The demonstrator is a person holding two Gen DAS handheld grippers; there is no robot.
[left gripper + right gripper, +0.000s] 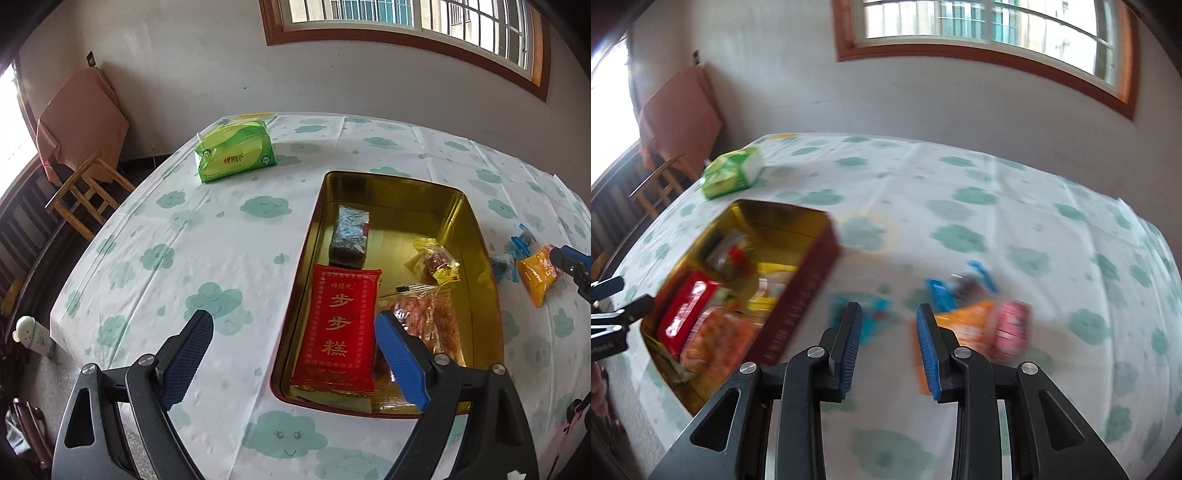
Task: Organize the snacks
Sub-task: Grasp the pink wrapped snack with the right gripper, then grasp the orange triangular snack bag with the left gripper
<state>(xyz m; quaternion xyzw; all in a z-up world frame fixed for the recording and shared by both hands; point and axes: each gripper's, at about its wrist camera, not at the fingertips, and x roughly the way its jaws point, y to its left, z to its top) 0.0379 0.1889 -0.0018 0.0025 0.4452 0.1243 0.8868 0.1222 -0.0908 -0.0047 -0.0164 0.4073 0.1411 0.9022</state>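
Observation:
An open gold tin (388, 181) with dark red outer walls (809, 280) holds a red packet (340, 325), a dark packet (349, 236), a yellow-wrapped sweet (436, 262) and a clear bag of orange snacks (432, 314). My left gripper (291, 315) hangs open above the tin's near left side with nothing in it. To the right of the tin lie an orange packet (971, 317), a pink packet (1012, 328) and blue-wrapped sweets (956, 284). My right gripper (889, 306) hovers just in front of them, blurred, nearly closed and empty.
A green tissue pack (234, 151) lies at the table's far left. The table wears a white cloth with green clouds (221, 240). A wooden stool (85, 192) and a draped board stand beyond the left edge.

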